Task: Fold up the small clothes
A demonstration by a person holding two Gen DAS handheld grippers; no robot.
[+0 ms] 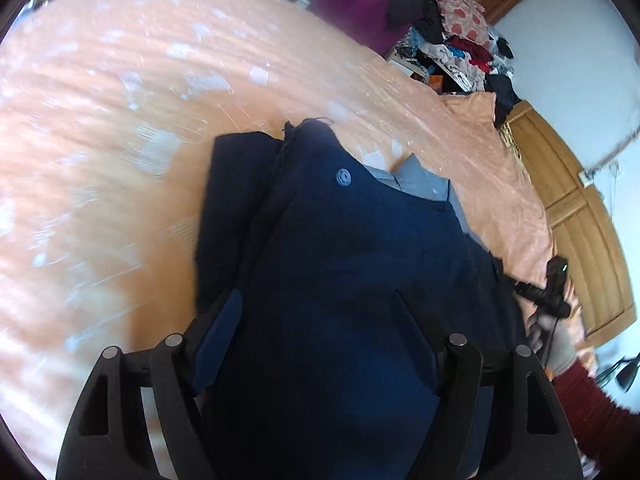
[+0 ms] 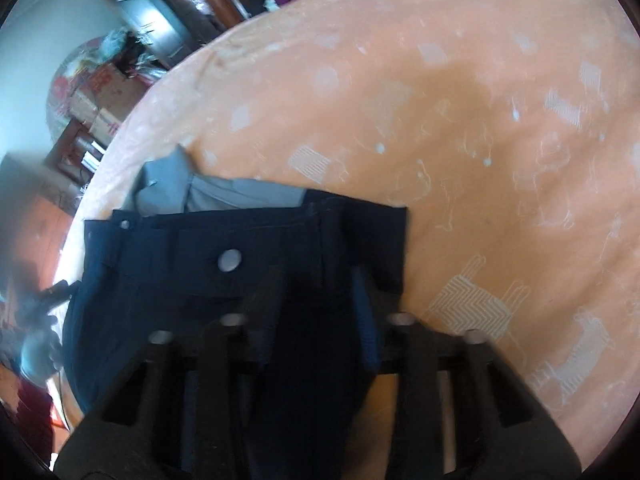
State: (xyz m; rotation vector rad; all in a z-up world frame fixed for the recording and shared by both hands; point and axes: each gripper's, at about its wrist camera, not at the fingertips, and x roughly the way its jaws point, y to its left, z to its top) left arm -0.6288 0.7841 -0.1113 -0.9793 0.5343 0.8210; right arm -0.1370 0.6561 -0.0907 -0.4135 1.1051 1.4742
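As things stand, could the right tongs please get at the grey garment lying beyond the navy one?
Probably not directly: the right tongs sit over the navy garment, which covers most of the grey garment. Only its far strip shows, beyond the navy waistband.

Bed [image 1: 100, 128], covered by an orange sheet [image 2: 460, 128] printed with pale animal motifs; matching orange pillow [image 1: 472, 106] at far edge. Lying directly on sheet: grey garment [image 2: 224, 196]; navy garment [image 1: 340, 248] overlapping it.
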